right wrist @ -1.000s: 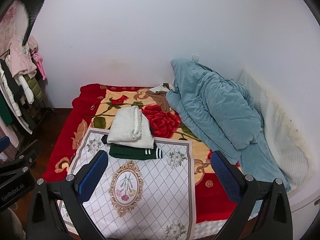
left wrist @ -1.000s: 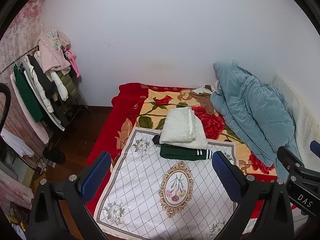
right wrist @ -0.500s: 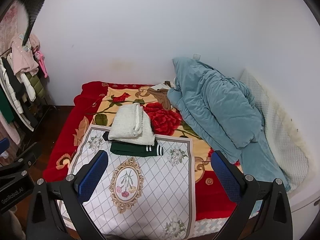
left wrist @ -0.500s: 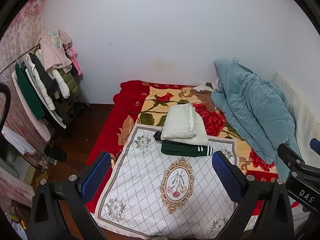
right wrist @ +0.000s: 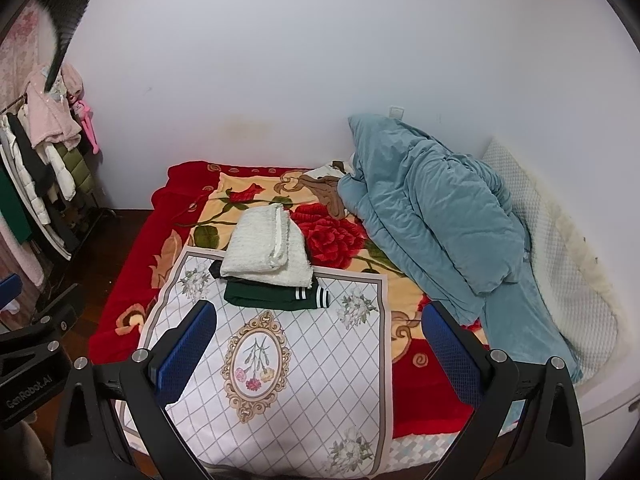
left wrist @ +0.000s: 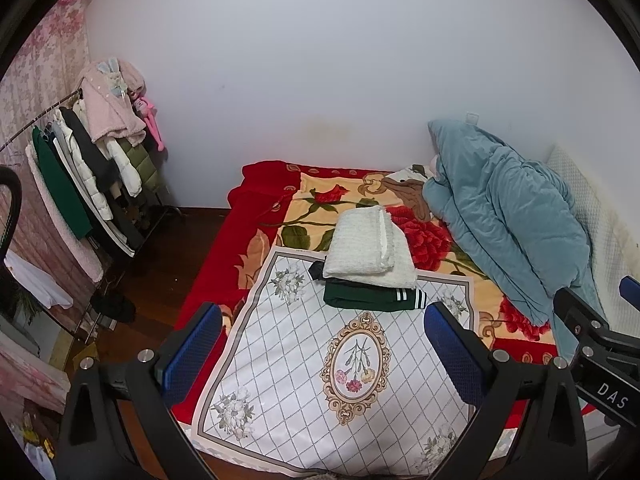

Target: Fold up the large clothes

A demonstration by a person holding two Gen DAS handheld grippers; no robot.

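A folded white fuzzy garment (left wrist: 370,246) lies on top of a folded dark green garment with white stripes (left wrist: 370,300) on a white patterned cloth (left wrist: 320,372) spread on the bed. The stack also shows in the right wrist view, white (right wrist: 266,244) over green (right wrist: 276,296). My left gripper (left wrist: 322,346) is open and empty, held above the near end of the bed. My right gripper (right wrist: 318,344) is open and empty, to the right of the left one.
A red floral blanket (left wrist: 256,248) covers the bed. A crumpled teal duvet (left wrist: 500,216) and a white pillow (right wrist: 560,256) lie at the right. A rack of hanging clothes (left wrist: 80,176) stands at the left over a dark wood floor (left wrist: 160,280).
Both grippers have drawn back and up from the bed, so the folded stack sits a little farther away. Both stay open and empty.
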